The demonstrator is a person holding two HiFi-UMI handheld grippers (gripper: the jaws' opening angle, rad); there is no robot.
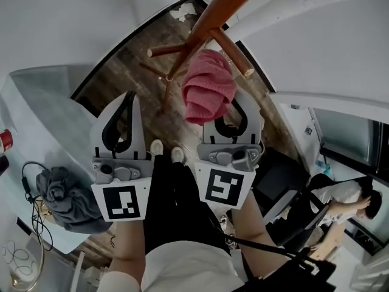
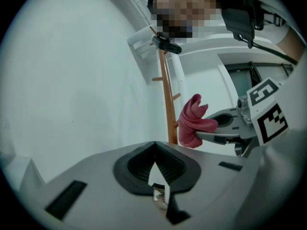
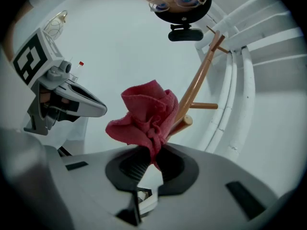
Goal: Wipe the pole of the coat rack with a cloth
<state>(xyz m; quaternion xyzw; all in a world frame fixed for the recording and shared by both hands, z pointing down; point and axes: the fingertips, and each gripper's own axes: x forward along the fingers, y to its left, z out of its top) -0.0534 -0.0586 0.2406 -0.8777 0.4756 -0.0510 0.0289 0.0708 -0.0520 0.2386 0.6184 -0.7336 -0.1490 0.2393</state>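
right tongs (image 3: 149, 151) clamped on red cloth (image 3: 146, 114), cloth just beside coat rack pole (image 3: 199, 83); left tongs (image 2: 154, 145) closed, empty.

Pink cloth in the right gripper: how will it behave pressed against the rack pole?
Likely floppy: the cloth bunches in loose folds above the right gripper, so it should mould round the pole. Probably light: it stands up from the pinch unsupported. Only a small part looks clamped, so it may tug free.

**Crumpled cloth (image 3: 146, 114) against coat rack pole (image 3: 199, 83)**

The pinkish-red cloth is bunched into a loose ball, one fold pinched between the right gripper's (image 3: 149, 157) jaws. It sits just beside the slim, reddish-brown wooden pole; whether they touch cannot be told.
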